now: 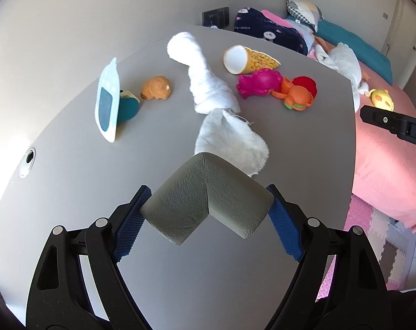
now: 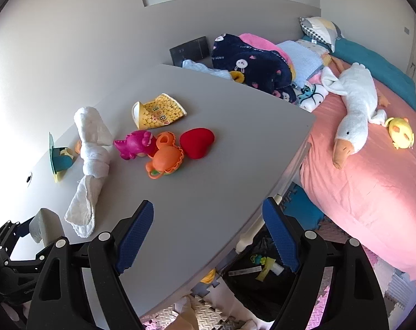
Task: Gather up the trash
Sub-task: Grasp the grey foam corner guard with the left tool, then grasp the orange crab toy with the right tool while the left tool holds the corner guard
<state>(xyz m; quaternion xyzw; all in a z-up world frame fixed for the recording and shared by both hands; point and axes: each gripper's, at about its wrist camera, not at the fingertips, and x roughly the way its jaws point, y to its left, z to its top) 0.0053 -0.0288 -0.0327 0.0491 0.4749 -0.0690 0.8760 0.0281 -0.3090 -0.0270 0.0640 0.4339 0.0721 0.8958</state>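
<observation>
A grey foam corner guard [image 1: 205, 206] sits between the blue pads of my left gripper [image 1: 208, 192], which is shut on it just above the grey table [image 1: 70, 192]. From the right wrist view the same guard [image 2: 44, 224] shows at the lower left in the left gripper [image 2: 21, 231]. My right gripper [image 2: 208, 206] stands open and empty over the table's near edge. A crushed yellow paper cup [image 1: 249, 59] [image 2: 157, 111] lies on its side further back on the table. Below the table edge, a black trash bag [image 2: 257, 280] holds several scraps.
A twisted white towel [image 1: 208, 88] lies across the table. Pink [image 2: 135, 144], orange [image 2: 166, 159] and red heart [image 2: 197, 141] toys cluster mid-table. A white and blue stand [image 1: 107, 101] and an orange toy [image 1: 156, 91] sit left. A pink bed [image 2: 372, 178] with plush toys is right.
</observation>
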